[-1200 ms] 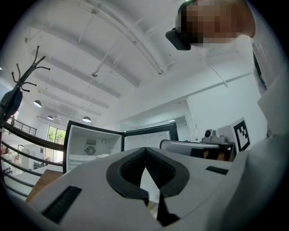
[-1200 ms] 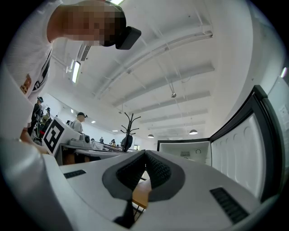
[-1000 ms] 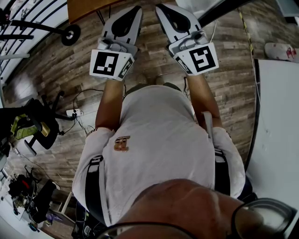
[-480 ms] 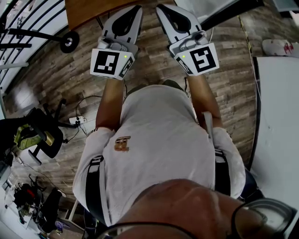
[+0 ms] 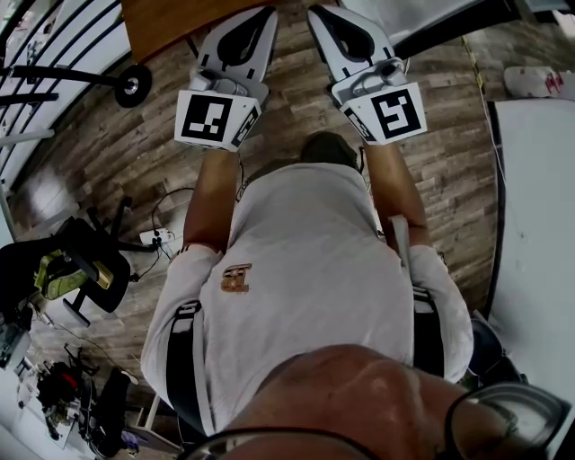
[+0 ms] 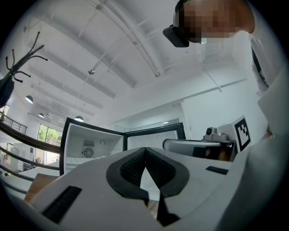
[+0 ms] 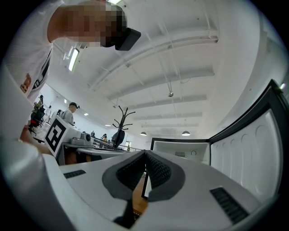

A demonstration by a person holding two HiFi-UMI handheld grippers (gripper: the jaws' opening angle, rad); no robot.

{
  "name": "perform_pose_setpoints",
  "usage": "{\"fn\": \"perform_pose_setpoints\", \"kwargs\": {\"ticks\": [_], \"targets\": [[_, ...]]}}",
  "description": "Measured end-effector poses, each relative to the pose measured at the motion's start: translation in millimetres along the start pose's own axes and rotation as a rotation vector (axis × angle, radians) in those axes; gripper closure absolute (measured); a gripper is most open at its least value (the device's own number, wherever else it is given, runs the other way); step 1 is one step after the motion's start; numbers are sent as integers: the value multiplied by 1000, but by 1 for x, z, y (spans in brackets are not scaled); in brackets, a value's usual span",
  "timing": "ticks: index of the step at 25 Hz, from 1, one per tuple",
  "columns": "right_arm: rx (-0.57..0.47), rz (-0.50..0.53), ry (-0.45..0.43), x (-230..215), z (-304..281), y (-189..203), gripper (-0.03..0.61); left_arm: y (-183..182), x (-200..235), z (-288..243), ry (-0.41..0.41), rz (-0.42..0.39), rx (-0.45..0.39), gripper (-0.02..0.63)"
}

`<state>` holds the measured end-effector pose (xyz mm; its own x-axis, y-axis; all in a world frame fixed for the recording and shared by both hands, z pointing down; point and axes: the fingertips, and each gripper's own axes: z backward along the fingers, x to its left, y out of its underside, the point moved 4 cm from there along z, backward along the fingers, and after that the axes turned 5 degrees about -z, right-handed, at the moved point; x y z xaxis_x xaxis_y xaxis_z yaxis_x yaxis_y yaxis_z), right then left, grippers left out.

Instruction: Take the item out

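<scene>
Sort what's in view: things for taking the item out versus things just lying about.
For the job:
left gripper, shut, empty
right gripper, shut, empty
open fridge; no item can be seen in it

Lying about:
office chair
power strip
coat stand
wooden tabletop

Bright, even indoor light falls from round ceiling lamps (image 7: 186,133) and a long strip lamp (image 7: 72,59) above the right gripper (image 7: 145,152). Both gripper views bulge like a fisheye, with black corners and a washed-out white ceiling (image 6: 113,58). In the head view, the brown wood-plank floor (image 5: 45,175) left of the left gripper (image 5: 266,14) carries a pale sheen, and the bottom edge is out of focus.
</scene>
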<state>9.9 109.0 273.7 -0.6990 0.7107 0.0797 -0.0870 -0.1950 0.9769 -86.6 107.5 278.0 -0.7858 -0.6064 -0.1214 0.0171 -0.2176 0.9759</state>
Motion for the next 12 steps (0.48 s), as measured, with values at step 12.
{"fn": "perform_pose_setpoints", "kwargs": {"ticks": [12], "targets": [[25, 49, -15, -17, -41, 12, 545, 10, 39, -22, -8, -2, 0, 595]]}}
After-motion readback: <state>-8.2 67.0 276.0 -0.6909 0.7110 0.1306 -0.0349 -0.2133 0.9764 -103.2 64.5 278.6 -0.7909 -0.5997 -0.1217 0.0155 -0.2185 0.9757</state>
